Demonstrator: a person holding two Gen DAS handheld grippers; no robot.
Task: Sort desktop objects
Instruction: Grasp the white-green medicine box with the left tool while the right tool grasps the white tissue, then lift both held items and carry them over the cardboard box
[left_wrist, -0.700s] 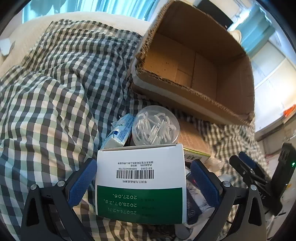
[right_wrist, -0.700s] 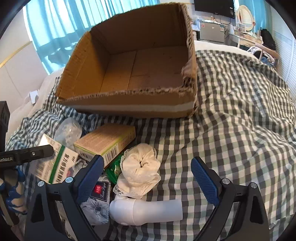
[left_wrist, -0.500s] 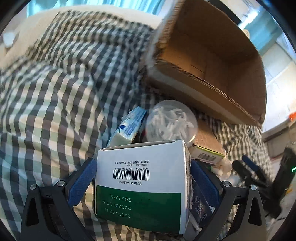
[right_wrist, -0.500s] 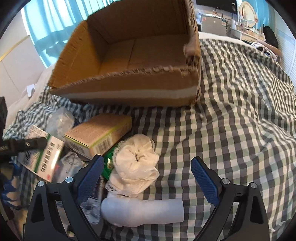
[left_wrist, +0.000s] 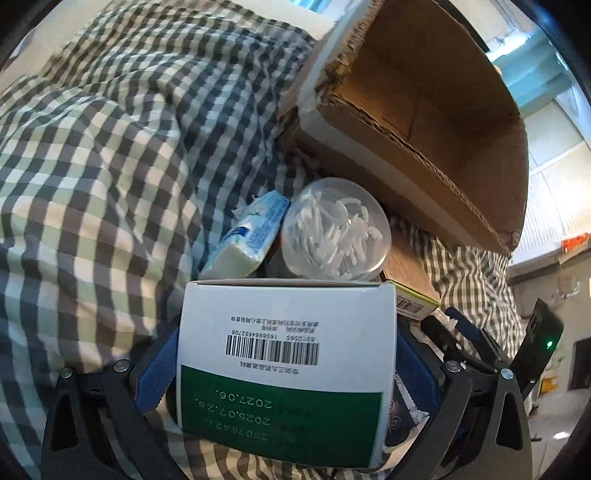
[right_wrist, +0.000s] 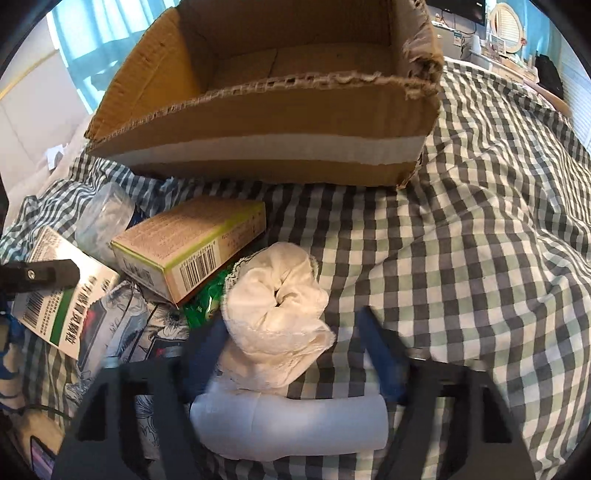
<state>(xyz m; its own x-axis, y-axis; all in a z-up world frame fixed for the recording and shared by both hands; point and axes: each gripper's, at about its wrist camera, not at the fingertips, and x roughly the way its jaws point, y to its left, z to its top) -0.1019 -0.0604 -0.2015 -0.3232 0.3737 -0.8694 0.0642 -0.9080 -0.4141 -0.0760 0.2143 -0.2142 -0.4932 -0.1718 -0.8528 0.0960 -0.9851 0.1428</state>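
A white-and-green medicine box (left_wrist: 284, 354) lies between the blue pads of my left gripper (left_wrist: 286, 369), whose jaws stand wide and open, close along its sides. The same box (right_wrist: 62, 306) rests tilted on the pile in the right wrist view, with a left finger (right_wrist: 37, 275) over it. My right gripper (right_wrist: 291, 354) is blurred and its jaws are closing. Between them sit a cream cloth bundle (right_wrist: 277, 321) and a white bottle (right_wrist: 288, 424) lying crosswise. The left pad touches the cloth; the right pad is apart from it. An open cardboard box (right_wrist: 258, 122) stands just behind the pile.
The pile holds a blue tissue pack (left_wrist: 251, 236), a clear round tub of white picks (left_wrist: 336, 229), a tan carton (right_wrist: 192, 243), a green wrapper (right_wrist: 207, 302) and a patterned packet (right_wrist: 147, 332). A checked cloth (right_wrist: 480, 240) covers the surface. The cardboard box (left_wrist: 424, 110) looms at upper right.
My left gripper has come down closer around the medicine box. The right gripper's jaws have narrowed from wide open toward the cloth bundle and bottle, and it has moved nearer the pile.
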